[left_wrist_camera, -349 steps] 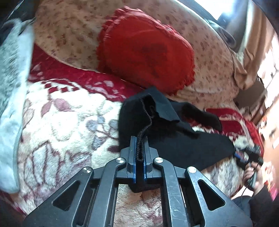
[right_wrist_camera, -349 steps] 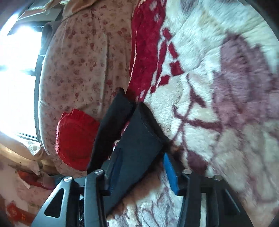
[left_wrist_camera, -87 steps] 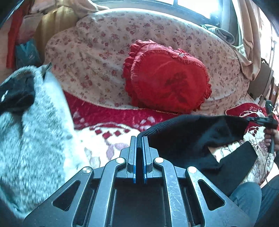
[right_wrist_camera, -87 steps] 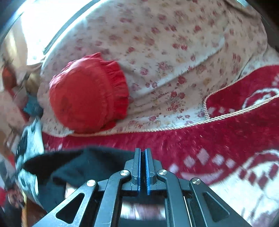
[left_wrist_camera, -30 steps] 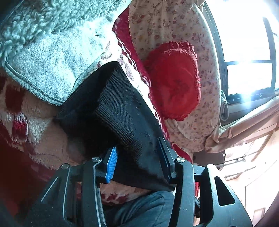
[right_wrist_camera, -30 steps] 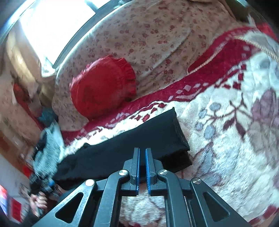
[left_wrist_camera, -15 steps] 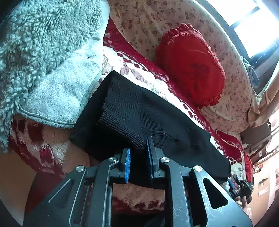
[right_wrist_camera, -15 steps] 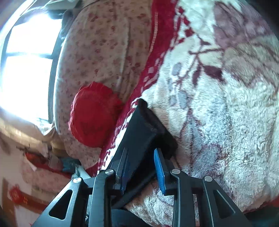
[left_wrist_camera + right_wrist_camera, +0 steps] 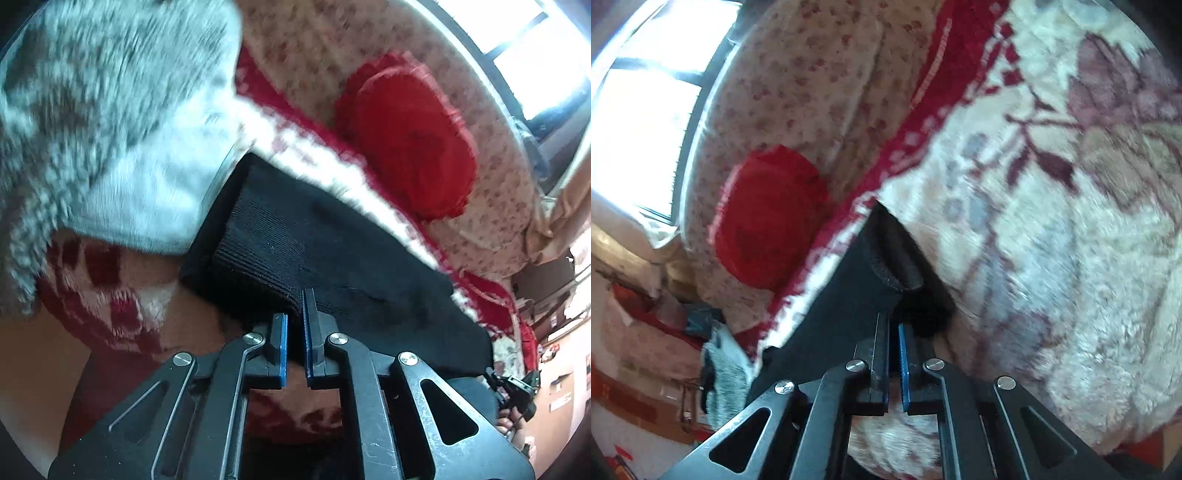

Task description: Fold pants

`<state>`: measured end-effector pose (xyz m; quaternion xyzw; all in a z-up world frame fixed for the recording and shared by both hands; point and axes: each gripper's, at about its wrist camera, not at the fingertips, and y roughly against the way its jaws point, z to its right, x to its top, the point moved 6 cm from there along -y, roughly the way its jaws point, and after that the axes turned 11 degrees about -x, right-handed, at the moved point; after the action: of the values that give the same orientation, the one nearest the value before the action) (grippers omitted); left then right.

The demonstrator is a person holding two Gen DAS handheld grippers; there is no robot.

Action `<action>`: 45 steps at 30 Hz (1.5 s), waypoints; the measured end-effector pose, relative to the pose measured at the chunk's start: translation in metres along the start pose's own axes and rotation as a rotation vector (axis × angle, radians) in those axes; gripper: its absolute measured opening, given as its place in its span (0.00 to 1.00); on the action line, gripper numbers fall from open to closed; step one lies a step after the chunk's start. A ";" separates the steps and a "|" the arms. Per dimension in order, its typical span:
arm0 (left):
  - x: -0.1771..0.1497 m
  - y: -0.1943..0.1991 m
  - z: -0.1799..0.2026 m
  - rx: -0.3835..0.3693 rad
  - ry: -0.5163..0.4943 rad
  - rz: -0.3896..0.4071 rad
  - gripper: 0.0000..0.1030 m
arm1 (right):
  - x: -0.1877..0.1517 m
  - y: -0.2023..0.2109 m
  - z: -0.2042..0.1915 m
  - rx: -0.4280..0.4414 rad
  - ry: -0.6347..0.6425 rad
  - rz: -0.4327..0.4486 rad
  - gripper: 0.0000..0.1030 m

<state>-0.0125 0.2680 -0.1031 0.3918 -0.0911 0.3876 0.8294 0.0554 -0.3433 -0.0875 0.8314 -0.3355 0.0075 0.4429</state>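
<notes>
- On our left gripper (image 9: 294,314) the blue-padded jaws stand almost together, a thin slit between them; the ribbed edge of the black pants (image 9: 332,254) sits right at the tips, and we cannot tell whether any cloth is pinched.
- On our right gripper (image 9: 893,325) the jaws are just as nearly closed, tips against a rolled hem of the pants (image 9: 857,295); whether they grip it we cannot tell either.
- The pants are a dark knit with fine ribbing, folded into a long flat band that lies across the blanket (image 9: 122,306), one end at each gripper.
- The blanket is plush and deep-piled, cream with red and mauve floral patterns and a red checked border (image 9: 1052,258).
- Behind it rises a rounded, padded backrest (image 9: 314,62) in pale cloth printed with small flowers, and a red cushion (image 9: 406,140) with a frilled edge leans against it.
- The left view alone shows a shaggy grey fleece throw (image 9: 92,110), blurred, its smooth pale underside overlapping the pants' near end, and, far right, the other gripper's handle with a hand (image 9: 511,406) on it.
- The right view alone shows the blanket's broad floral spread; there the fleece throw (image 9: 727,373) is small and far, and the cushion (image 9: 772,218) looks round.
- Both views catch a bright window (image 9: 639,96) above the backrest.
</notes>
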 end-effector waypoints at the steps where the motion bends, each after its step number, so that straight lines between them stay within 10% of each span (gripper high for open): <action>1: -0.002 -0.005 -0.005 0.009 0.002 -0.003 0.05 | -0.001 -0.004 0.002 -0.011 -0.005 -0.016 0.04; 11: -0.008 -0.008 -0.001 0.051 -0.076 0.015 0.06 | -0.009 -0.005 0.007 -0.114 0.039 0.006 0.03; 18: -0.002 0.013 -0.012 0.158 -0.147 0.070 0.44 | 0.013 0.022 0.016 -0.289 0.046 0.186 0.04; 21: 0.002 0.034 0.002 0.272 -0.240 0.194 0.44 | 0.017 0.041 -0.021 -0.251 0.208 0.292 0.04; 27: -0.013 0.023 0.075 0.218 -0.559 0.249 0.44 | -0.054 0.004 -0.170 0.007 0.792 0.174 0.04; 33: -0.019 -0.068 0.055 0.295 -0.571 -0.010 0.45 | -0.124 -0.067 -0.287 0.127 1.199 -0.024 0.04; 40: -0.022 -0.065 0.047 0.260 -0.544 0.049 0.46 | -0.167 -0.159 -0.295 -0.017 1.527 -0.149 0.04; 45: -0.027 -0.063 0.048 0.247 -0.546 0.071 0.46 | -0.117 -0.139 -0.257 0.095 1.383 -0.113 0.05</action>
<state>0.0218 0.1933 -0.1189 0.5760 -0.2766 0.3050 0.7062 0.1165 -0.0347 -0.0696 0.6703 0.0682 0.5270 0.5180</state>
